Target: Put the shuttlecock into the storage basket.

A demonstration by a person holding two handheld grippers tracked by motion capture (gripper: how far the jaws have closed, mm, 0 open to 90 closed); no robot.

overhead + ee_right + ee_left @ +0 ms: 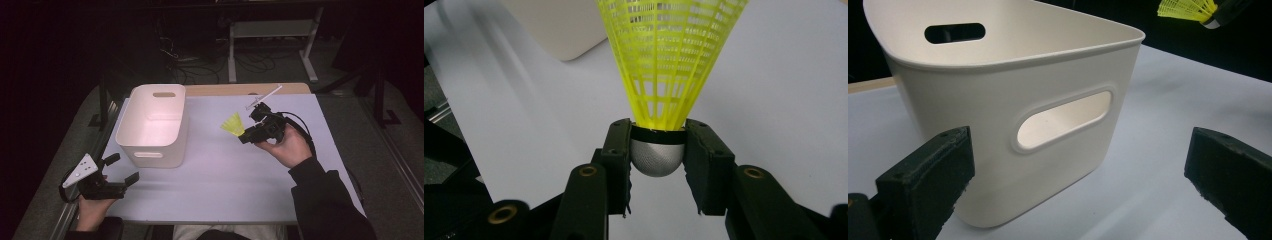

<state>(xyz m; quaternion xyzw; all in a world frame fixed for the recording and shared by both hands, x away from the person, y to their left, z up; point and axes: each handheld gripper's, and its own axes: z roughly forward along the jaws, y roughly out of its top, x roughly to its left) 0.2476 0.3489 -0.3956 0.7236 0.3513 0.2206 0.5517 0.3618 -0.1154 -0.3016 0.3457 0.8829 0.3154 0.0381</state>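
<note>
A yellow plastic shuttlecock (233,124) with a silver-grey rounded head (657,157) is clamped by its head in my right gripper (245,135), above the table's right half; its skirt points left toward the bin. In the right gripper view both pads (620,150) press on the head. The shuttlecock (1187,9) also appears at the top right of the left gripper view. A white plastic bin (155,124) with handle slots stands on the table's left part. My left gripper (122,169) rests open at the front left corner, its jaws facing the bin's near wall (1013,135), nothing between them.
The table top (230,170) is pale lilac with a wooden strip at its far edge. Beyond it lie a dark floor, cables and a white metal frame (272,30). A person's right sleeve (325,200) enters at bottom right.
</note>
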